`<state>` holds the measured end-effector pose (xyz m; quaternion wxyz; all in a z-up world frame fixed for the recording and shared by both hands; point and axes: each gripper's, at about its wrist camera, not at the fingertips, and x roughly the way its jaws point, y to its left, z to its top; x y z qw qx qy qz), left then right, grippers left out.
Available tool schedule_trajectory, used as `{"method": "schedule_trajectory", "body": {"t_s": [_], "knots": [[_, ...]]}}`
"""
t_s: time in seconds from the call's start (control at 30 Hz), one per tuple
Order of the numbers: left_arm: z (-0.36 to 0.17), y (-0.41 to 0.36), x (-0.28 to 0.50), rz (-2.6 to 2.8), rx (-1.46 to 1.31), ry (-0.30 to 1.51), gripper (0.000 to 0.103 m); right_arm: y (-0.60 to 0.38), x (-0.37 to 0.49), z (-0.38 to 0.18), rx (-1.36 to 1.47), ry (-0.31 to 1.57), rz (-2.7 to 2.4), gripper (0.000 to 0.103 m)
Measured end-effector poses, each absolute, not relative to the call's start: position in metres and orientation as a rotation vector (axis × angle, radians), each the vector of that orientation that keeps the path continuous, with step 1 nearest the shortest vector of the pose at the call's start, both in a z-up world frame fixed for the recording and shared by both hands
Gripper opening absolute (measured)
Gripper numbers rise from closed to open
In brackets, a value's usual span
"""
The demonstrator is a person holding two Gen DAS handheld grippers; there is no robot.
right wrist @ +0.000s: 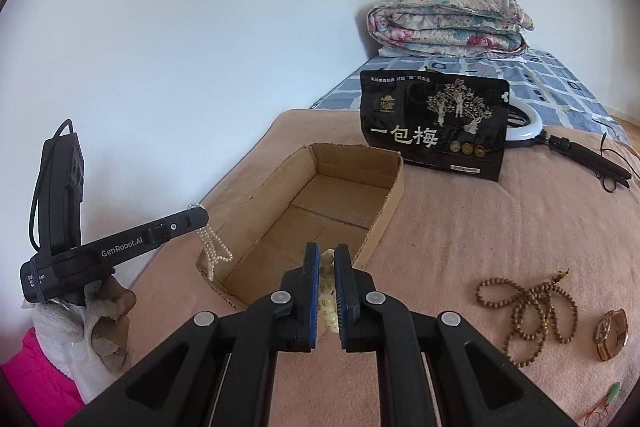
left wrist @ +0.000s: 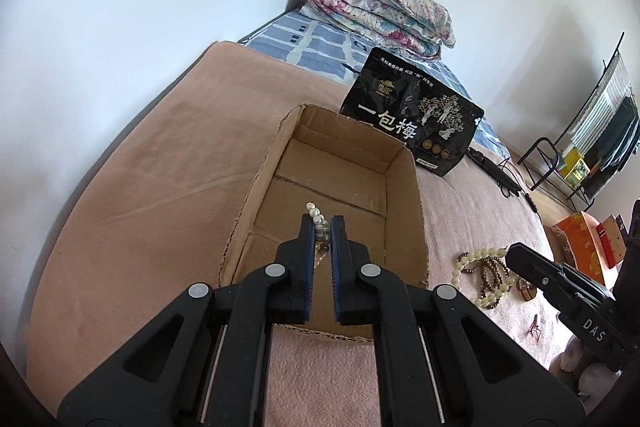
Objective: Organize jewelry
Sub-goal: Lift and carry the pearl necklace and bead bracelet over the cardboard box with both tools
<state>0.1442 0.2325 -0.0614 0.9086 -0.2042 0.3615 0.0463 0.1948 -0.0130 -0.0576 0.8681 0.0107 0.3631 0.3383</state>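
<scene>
My left gripper (left wrist: 323,223) is shut on a white pearl strand (left wrist: 315,213) and hangs over the open cardboard box (left wrist: 404,155). In the right wrist view the left gripper (right wrist: 202,217) is at the box's (right wrist: 384,211) near left corner, and the pearl strand (right wrist: 214,249) dangles from its tip. My right gripper (right wrist: 327,251) is shut on a cream bead strand (right wrist: 326,301) just in front of the box's near edge. In the left wrist view that cream bead strand (left wrist: 476,255) hangs from the right gripper (left wrist: 515,251). A brown wooden bead strand (right wrist: 528,311) and a wristwatch (right wrist: 612,335) lie on the pink blanket to the right.
A black printed bag (right wrist: 432,123) stands behind the box, with a ring light (right wrist: 532,123) and its stand beside it. A folded floral quilt (right wrist: 448,23) lies at the bed's far end. A small red and green item (right wrist: 610,393) lies near the front right. A gloved hand (right wrist: 92,323) holds the left gripper.
</scene>
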Motion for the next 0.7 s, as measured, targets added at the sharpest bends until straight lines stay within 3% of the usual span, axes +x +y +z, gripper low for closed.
{"method": "schedule_trajectory", "body": {"t_s": [0.5,0.53,0.63,0.67,0.7], "knots": [[-0.071,0.235,0.159,0.109,-0.421,0.777,0.005,0.035,0.207,-0.083,0.003,0.809,0.757,0.006],[-0.072,0.235,0.16,0.108,-0.419,0.782,0.005,0.035,0.208,-0.086,-0.003,0.816,0.753,0.008],[-0.073,0.234,0.162,0.12,-0.417,0.793,0.007,0.032,0.211,-0.087,-0.007,0.816,0.73,0.036],[-0.073,0.233,0.163,0.121,-0.415,0.795,0.011,0.03,0.21,-0.086,-0.008,0.808,0.721,0.038],[-0.072,0.233,0.163,0.123,-0.415,0.792,0.023,0.029,0.209,-0.085,-0.01,0.802,0.717,0.039]]}}
